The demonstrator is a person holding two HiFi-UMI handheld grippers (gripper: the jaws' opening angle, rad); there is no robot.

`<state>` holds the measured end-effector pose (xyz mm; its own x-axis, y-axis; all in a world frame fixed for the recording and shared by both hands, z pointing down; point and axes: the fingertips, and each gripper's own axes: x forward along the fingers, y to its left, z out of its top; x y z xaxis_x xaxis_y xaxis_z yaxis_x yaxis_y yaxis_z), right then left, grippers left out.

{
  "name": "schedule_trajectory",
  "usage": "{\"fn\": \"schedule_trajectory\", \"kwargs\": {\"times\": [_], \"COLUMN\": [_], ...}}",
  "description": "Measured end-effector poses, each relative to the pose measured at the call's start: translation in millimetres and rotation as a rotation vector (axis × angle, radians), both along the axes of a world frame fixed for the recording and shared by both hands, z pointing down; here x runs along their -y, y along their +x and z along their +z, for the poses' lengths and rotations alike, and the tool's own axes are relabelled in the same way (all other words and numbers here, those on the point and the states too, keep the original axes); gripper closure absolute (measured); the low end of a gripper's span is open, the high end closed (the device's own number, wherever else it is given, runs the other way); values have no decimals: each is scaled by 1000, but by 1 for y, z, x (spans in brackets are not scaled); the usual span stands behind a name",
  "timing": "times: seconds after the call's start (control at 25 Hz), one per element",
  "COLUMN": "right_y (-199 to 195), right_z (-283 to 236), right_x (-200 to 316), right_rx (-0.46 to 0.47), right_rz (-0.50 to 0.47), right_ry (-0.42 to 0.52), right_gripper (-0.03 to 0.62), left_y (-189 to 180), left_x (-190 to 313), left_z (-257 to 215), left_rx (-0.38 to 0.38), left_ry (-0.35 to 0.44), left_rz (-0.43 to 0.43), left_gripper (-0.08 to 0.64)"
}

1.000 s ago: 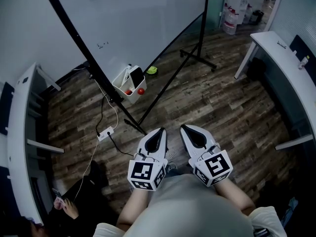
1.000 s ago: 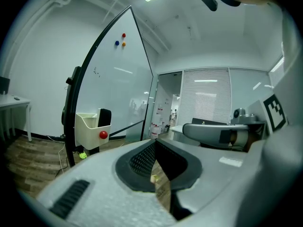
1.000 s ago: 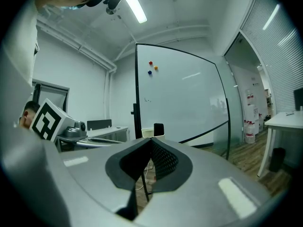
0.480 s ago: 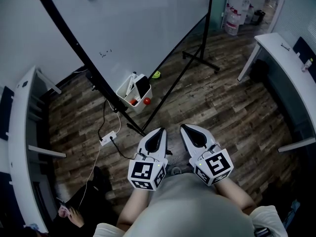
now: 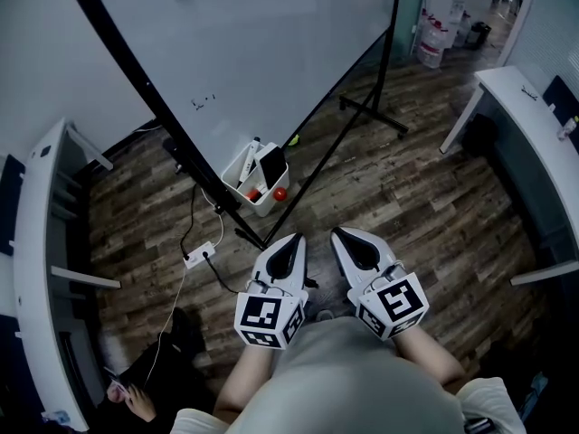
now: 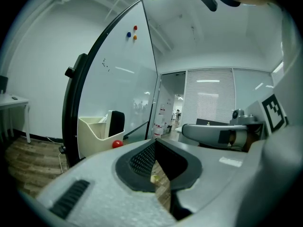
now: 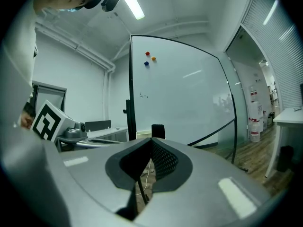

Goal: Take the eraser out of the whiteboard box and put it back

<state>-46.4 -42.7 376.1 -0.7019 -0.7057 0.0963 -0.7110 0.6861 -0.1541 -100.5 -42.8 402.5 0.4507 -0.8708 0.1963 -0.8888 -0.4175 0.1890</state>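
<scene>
A white whiteboard box (image 5: 242, 172) hangs at the lower edge of the whiteboard (image 5: 262, 43), ahead and to the left of me. The black eraser (image 5: 271, 166) stands upright in it, with a red ball (image 5: 280, 193) at its front. My left gripper (image 5: 294, 239) and right gripper (image 5: 344, 233) are held side by side near my body, both shut and empty, well short of the box. In the left gripper view the box (image 6: 94, 132), eraser (image 6: 116, 123) and ball (image 6: 117, 144) lie beyond the closed tips (image 6: 155, 141). The right gripper view shows only the eraser's top (image 7: 158, 129) above its tips (image 7: 151, 140).
The whiteboard's black stand legs (image 5: 371, 111) spread over the wood floor. A power strip (image 5: 201, 253) with cables lies left of the grippers. White desks stand at the left (image 5: 36, 242) and right (image 5: 534, 134). A seated person's hand (image 5: 127, 394) is at the bottom left.
The whiteboard and its box have drawn nearer, sliding down and right in the head view. Both grippers keep their place before my body and stay shut.
</scene>
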Motion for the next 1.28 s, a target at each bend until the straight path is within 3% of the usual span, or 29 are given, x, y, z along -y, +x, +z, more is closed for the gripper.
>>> {"fn": "schedule_trajectory", "kwargs": {"times": [0.68,1.28], "right_y": [-14,-48], "right_z": [-2,-12], "right_x": [38,114], "right_rx": [9,-9], "right_rz": [-82,-339], "right_ry": [6,38], "right_gripper": [592,592], "left_y": [-24,-60], "left_x": [30,80], "left_z": [-3,-13], "left_rx": [-9,1], "left_ry": [10,24], "left_rz": [-126,-400], "left_gripper": [555,555]}}
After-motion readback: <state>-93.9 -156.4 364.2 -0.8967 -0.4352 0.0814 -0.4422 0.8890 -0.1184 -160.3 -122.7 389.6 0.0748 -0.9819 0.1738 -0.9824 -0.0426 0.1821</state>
